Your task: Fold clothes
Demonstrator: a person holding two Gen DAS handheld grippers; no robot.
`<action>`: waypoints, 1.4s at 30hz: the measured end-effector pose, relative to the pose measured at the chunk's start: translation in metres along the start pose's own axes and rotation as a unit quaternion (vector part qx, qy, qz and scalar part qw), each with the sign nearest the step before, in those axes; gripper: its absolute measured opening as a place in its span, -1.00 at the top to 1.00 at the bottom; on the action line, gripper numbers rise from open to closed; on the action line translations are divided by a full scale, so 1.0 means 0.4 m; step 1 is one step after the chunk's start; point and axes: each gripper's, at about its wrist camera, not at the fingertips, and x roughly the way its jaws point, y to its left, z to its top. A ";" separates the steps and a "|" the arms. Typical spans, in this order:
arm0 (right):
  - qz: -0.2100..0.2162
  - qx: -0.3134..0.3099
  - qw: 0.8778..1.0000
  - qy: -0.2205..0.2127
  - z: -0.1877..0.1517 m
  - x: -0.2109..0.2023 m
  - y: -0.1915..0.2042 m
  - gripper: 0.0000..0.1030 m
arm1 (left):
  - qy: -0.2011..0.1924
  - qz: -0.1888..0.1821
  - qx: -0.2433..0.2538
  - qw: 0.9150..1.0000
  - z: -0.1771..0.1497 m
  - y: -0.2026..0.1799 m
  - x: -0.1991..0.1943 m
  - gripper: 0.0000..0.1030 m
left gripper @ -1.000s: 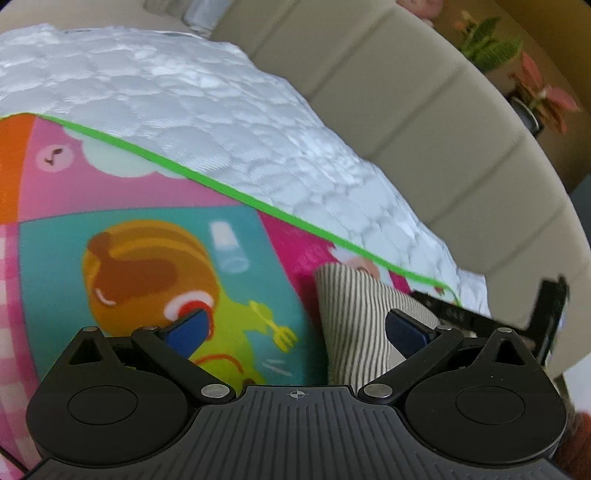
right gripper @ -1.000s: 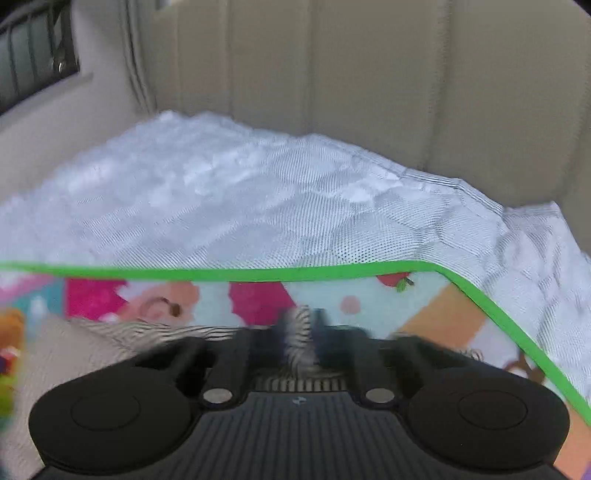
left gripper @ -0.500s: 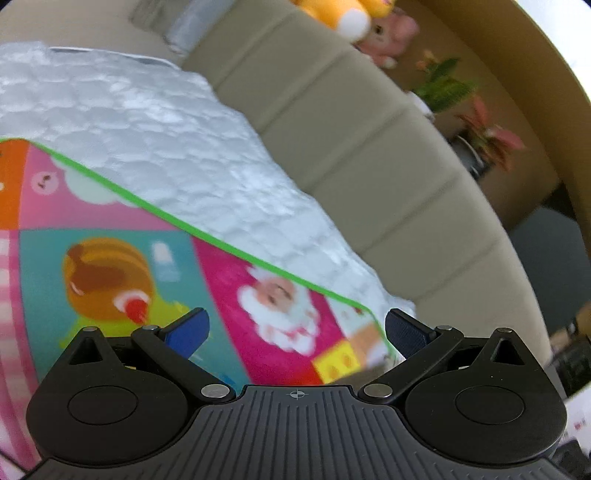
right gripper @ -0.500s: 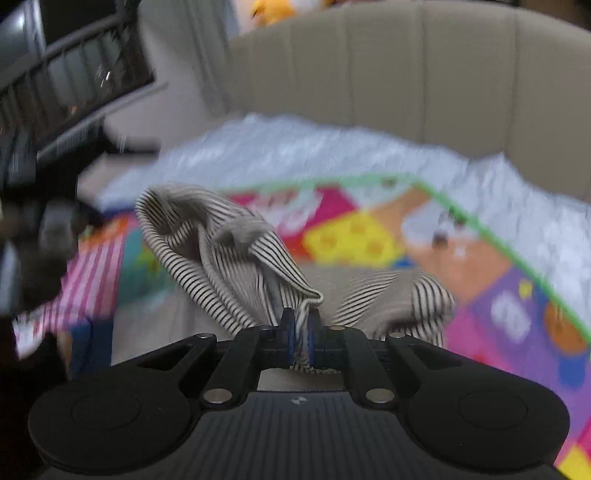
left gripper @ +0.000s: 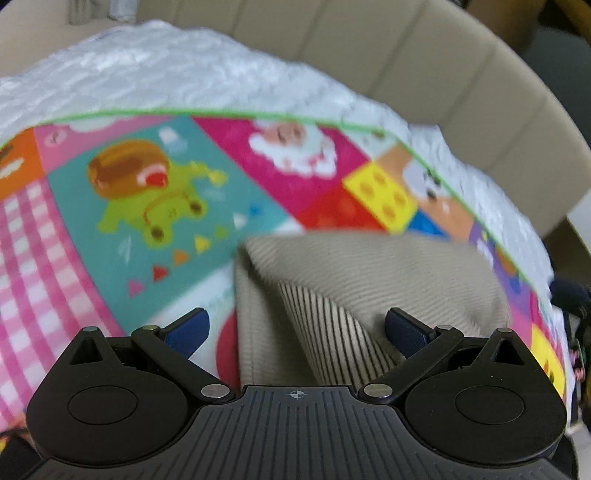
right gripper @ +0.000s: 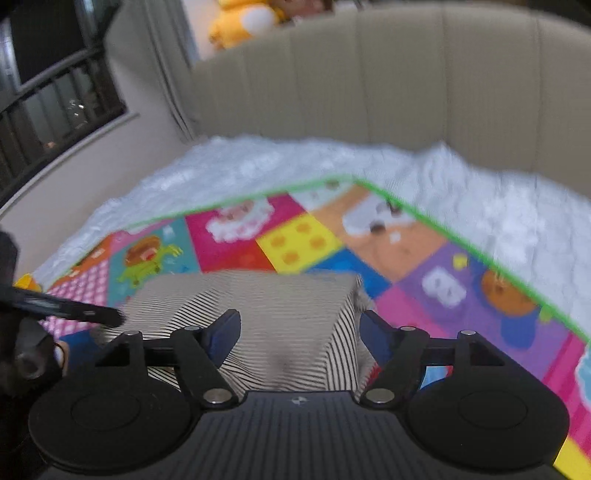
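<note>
A beige, dark-striped garment [left gripper: 362, 291] lies folded on the colourful play mat [left gripper: 155, 184]. In the right wrist view the garment [right gripper: 266, 310] is a roughly rectangular folded bundle on the mat [right gripper: 424, 266]. My left gripper [left gripper: 295, 326] is open, just above the garment's near edge, with a folded flap between the blue pads. My right gripper [right gripper: 299, 332] is open and empty, right over the garment's near side. The left gripper's black body [right gripper: 62, 308] shows at the left edge of the right wrist view.
The mat lies on a white quilted bedcover [right gripper: 498, 199] with a green border line. A beige padded headboard [right gripper: 406, 92] runs behind. Plush toys [right gripper: 243, 20] sit above it. A window with dark bars [right gripper: 48, 110] is at the left.
My right gripper has opened and let go of the striped garment, which now lies folded on the mat. My left gripper has swung back down over the garment, still open.
</note>
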 end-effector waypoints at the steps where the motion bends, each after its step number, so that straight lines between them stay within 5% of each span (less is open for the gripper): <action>1: -0.001 0.008 1.000 0.009 -0.006 0.025 -0.011 -0.43 | 0.008 -0.026 -0.014 1.000 -0.006 0.002 0.003 -1.00; 4: 0.000 0.023 0.999 0.043 -0.030 0.109 -0.029 -0.44 | 0.031 -0.094 -0.058 0.993 -0.020 0.004 0.034 -1.00; 6: -0.013 0.002 0.999 0.050 -0.042 0.152 -0.012 -0.08 | 0.039 -0.090 -0.066 0.993 -0.022 0.003 0.072 -0.90; 7: -0.022 -0.011 0.998 0.052 -0.047 0.171 -0.001 0.09 | 0.041 -0.086 -0.067 0.993 -0.020 0.004 0.090 -0.74; 8: -0.023 -0.015 0.998 0.051 -0.045 0.187 0.006 0.35 | 0.043 -0.085 -0.073 0.993 -0.016 0.011 0.106 -0.27; 9: -0.020 -0.015 0.999 0.048 -0.039 0.201 0.011 0.50 | 0.045 -0.085 -0.080 0.992 -0.009 0.021 0.121 -0.12; 12: -0.018 -0.009 0.999 0.039 0.021 0.264 0.031 0.65 | 0.034 -0.097 -0.087 0.991 0.040 0.043 0.148 0.08; 17: 0.006 0.020 1.000 -0.003 0.170 0.309 0.046 0.66 | -0.010 -0.066 -0.041 0.997 0.217 0.041 0.145 0.24; 21: 0.032 0.006 0.999 -0.011 0.173 0.245 0.053 0.66 | -0.036 -0.055 0.000 0.998 0.278 0.037 0.091 0.24; 26: 0.034 -0.023 0.999 0.032 0.063 0.220 0.062 0.66 | -0.009 -0.075 0.002 0.997 0.172 0.071 0.064 0.22; 29: 0.000 -0.060 0.997 0.047 0.010 0.257 0.076 0.60 | 0.024 -0.049 -0.007 0.999 0.098 0.092 0.097 0.18; 34: -0.021 -0.049 0.998 0.038 -0.017 0.257 0.067 0.29 | 0.014 -0.013 -0.015 1.000 0.049 0.092 0.084 -0.08; 37: -0.055 -0.050 0.997 0.016 -0.044 0.249 0.072 -0.24 | 0.011 0.026 -0.002 1.000 0.045 0.082 0.061 -0.30; 42: -0.075 -0.086 0.993 -0.008 -0.081 0.248 0.089 -0.39 | -0.011 0.074 0.000 0.997 0.026 0.062 0.011 -0.61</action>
